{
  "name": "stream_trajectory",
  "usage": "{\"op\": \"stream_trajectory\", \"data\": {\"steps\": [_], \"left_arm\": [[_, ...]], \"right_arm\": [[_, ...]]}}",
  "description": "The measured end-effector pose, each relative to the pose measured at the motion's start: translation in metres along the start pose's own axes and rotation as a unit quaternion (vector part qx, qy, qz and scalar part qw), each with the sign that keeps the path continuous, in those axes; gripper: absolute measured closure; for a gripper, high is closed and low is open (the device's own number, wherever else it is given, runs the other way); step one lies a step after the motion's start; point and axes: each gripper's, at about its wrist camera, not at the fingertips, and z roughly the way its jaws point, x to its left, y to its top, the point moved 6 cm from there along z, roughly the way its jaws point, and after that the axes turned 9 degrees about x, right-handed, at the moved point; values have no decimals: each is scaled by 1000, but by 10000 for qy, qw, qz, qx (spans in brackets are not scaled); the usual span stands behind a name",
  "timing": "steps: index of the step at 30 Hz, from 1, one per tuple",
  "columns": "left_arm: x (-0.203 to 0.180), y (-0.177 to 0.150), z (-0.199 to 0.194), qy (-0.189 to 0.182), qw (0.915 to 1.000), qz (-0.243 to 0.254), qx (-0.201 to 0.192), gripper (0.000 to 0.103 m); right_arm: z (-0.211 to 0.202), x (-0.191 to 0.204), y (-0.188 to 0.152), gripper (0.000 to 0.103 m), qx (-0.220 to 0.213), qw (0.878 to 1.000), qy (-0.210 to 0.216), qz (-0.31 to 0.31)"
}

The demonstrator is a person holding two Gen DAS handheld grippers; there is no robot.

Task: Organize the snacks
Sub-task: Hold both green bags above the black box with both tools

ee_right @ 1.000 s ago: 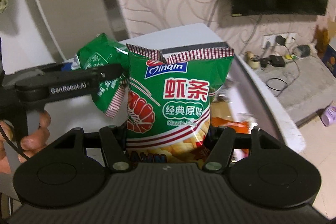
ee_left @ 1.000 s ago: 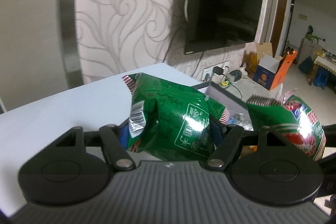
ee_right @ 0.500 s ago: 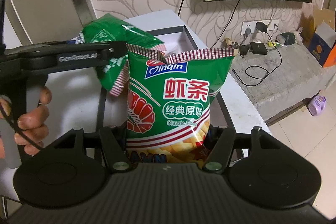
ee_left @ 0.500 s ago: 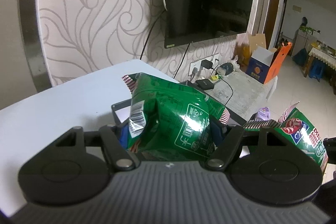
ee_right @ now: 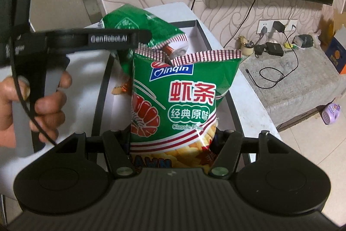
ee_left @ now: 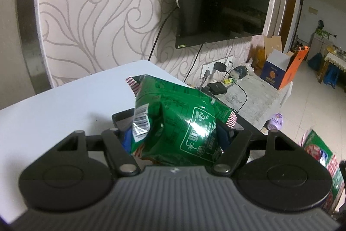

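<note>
My left gripper [ee_left: 176, 138] is shut on a green snack bag [ee_left: 175, 122], seen from its back with a barcode, held above a black-rimmed white box [ee_left: 121, 117]. My right gripper [ee_right: 173, 140] is shut on a second green bag of shrimp sticks [ee_right: 179, 101], held upright over the same box [ee_right: 201, 36]. In the right wrist view the left gripper [ee_right: 97, 38] and its bag [ee_right: 138, 23] hang just left of and behind my bag. The right bag shows at the right edge of the left wrist view [ee_left: 320, 153].
The box sits on a white table [ee_left: 64, 101] against a swirl-patterned wall [ee_left: 97, 3], with other snacks inside [ee_right: 121, 88]. A TV [ee_left: 227, 3] hangs on the wall. A grey bench [ee_right: 302, 79] with chargers and cables stands right of the table.
Both grippers have moved with their bags over the box. The view has swung so the box and TV sit more central. Both grips are unchanged.
</note>
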Motion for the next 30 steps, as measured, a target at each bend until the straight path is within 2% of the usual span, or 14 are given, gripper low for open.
{"op": "stream_trajectory", "data": {"steps": [5, 13, 23, 30], "left_arm": [[-6, 2, 4, 29, 10000, 79, 27, 28], [-26, 3, 10, -60, 9991, 398, 94, 27], [-31, 4, 16, 20, 9989, 422, 193, 23], [-36, 0, 16, 45, 9984, 530, 208, 21]], "right_arm": [[4, 0, -6, 35, 65, 10000, 48, -17], [11, 16, -3, 35, 151, 9990, 134, -406], [26, 30, 21, 34, 276, 9964, -49, -800], [30, 28, 15, 34, 348, 9962, -64, -797]]}}
